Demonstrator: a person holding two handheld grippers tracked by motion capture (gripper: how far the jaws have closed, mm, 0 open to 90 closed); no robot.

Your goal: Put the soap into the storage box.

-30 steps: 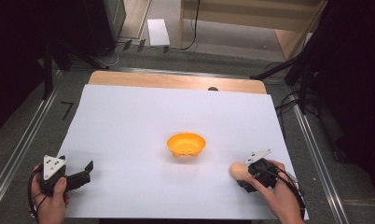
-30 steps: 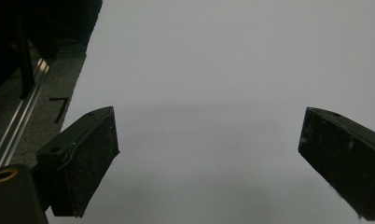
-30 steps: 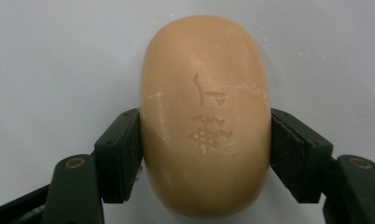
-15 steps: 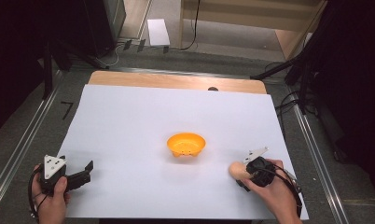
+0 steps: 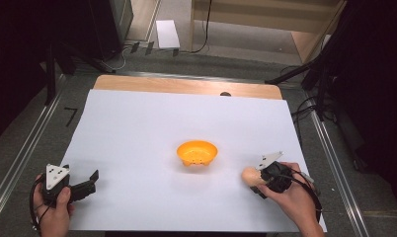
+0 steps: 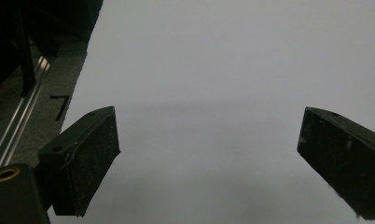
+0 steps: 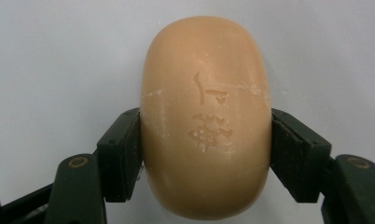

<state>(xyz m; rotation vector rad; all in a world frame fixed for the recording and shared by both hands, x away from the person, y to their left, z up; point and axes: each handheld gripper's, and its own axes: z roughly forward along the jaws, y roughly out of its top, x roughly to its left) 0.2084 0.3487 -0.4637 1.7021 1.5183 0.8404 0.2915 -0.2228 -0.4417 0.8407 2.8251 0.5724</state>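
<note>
A tan oval bar of soap (image 7: pixel 205 116) with stamped marks sits squeezed between both jaws of my right gripper (image 7: pixel 205 154). From above, that soap (image 5: pixel 249 174) pokes out left of the right gripper (image 5: pixel 258 181) near the table's front right. An orange bowl (image 5: pixel 197 152) stands at the middle of the white sheet, left of and a little beyond the soap. My left gripper (image 5: pixel 90 181) rests at the front left corner, jaws wide apart and nothing between them; the same open left gripper (image 6: pixel 209 154) looks out over bare white sheet.
The white sheet (image 5: pixel 137 128) covers most of the table, with a strip of wood (image 5: pixel 186 86) bare along the far edge. Metal rails (image 5: pixel 23 153) run along both sides. Cables (image 5: pixel 305 106) lie on the floor at the far right.
The right gripper with the soap has shifted slightly left and toward the front edge. The left gripper has stayed put.
</note>
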